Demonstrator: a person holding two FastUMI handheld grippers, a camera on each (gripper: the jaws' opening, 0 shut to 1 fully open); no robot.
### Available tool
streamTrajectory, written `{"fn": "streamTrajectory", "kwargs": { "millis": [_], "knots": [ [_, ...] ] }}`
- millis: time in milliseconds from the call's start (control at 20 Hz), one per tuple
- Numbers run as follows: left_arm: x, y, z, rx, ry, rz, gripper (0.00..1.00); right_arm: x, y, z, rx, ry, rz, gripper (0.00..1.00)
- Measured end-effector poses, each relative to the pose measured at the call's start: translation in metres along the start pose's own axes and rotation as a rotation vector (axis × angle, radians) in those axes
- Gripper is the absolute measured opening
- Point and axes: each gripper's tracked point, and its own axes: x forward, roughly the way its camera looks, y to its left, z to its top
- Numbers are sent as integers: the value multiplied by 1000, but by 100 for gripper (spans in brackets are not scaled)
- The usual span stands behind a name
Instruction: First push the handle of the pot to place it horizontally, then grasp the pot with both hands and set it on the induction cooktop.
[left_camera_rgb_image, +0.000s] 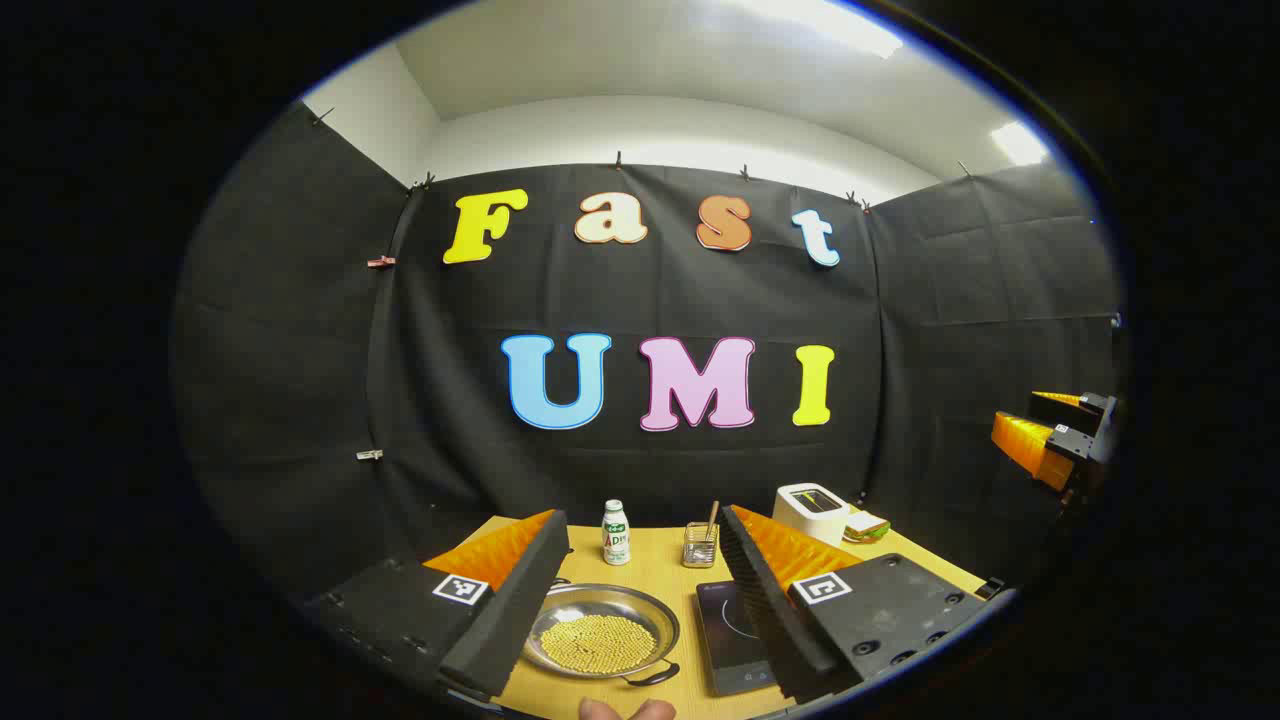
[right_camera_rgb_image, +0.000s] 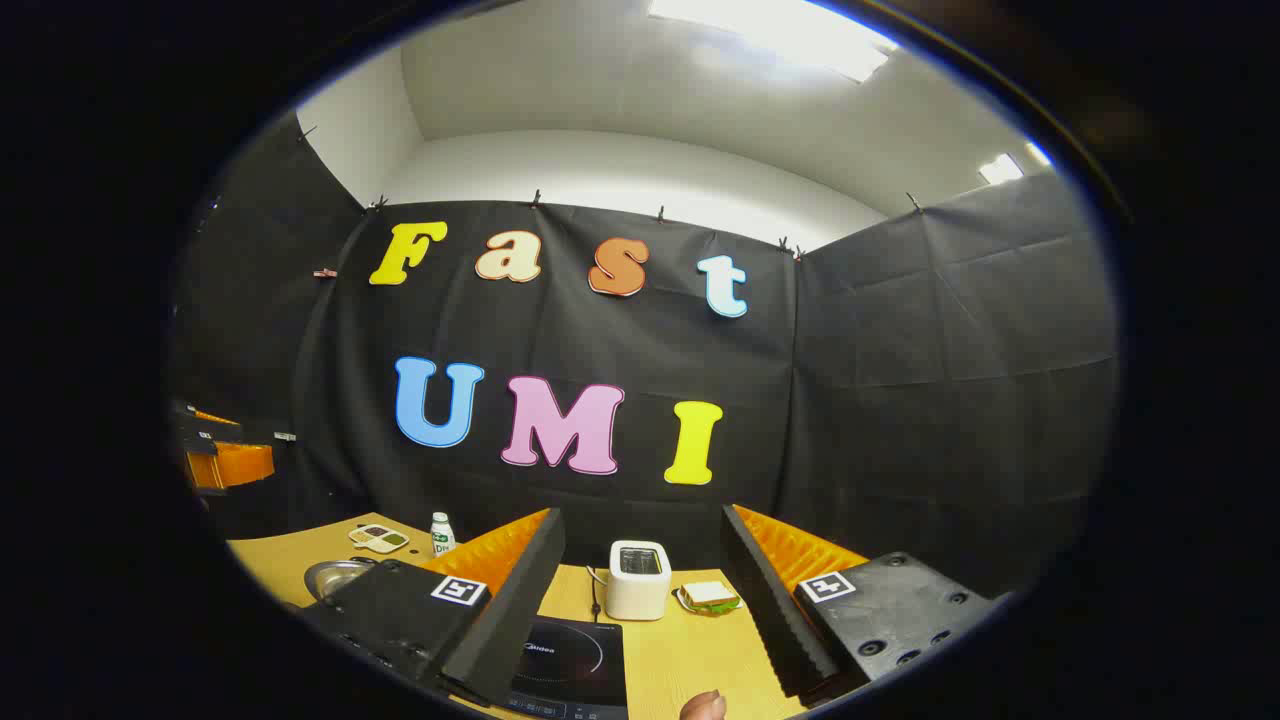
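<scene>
In the left gripper view a shallow silver pot (left_camera_rgb_image: 600, 635) holding yellow beans sits on the wooden table between the fingers of my open left gripper (left_camera_rgb_image: 643, 520). One black loop handle (left_camera_rgb_image: 650, 677) points toward the near right. The black induction cooktop (left_camera_rgb_image: 735, 630) lies just right of the pot, partly behind my right-hand finger. My right gripper (left_camera_rgb_image: 1050, 440) hovers high at the far right. In the right gripper view my right gripper (right_camera_rgb_image: 643, 515) is open above the cooktop (right_camera_rgb_image: 570, 660). The pot's rim (right_camera_rgb_image: 335, 575) peeks out at the left, and my left gripper (right_camera_rgb_image: 215, 450) hangs farther left.
At the back of the table stand a small bottle (left_camera_rgb_image: 616, 532), a glass jar with a stick (left_camera_rgb_image: 700, 545), a white toaster (left_camera_rgb_image: 812, 510) and a sandwich on a plate (left_camera_rgb_image: 866, 525). A small divided dish (right_camera_rgb_image: 378, 538) lies at the back left. A fingertip (left_camera_rgb_image: 625, 708) shows at the bottom edge.
</scene>
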Motion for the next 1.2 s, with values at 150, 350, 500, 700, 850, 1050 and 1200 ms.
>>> {"fn": "streamTrajectory", "kwargs": {
  "millis": [150,350,500,700,850,1050,1200],
  "knots": [
    [1,2,-1,-4,3,2,95,0,-1,-1,1,-1,1,97],
    [4,3,1,3,-4,6,95,3,2,0,12,-2,11,97],
    [7,1,-2,-7,1,2,95,7,5,-4,5,10,18,98],
    [10,1,-3,-7,0,-2,95,9,6,-1,-3,-2,14,97],
    [12,3,-2,-3,1,-3,95,10,8,-6,-3,11,17,98],
    [13,5,-1,2,-6,0,95,11,10,-6,-12,8,13,98],
    [13,4,4,8,-25,1,95,10,9,-5,-10,4,12,98]
  ]
}}
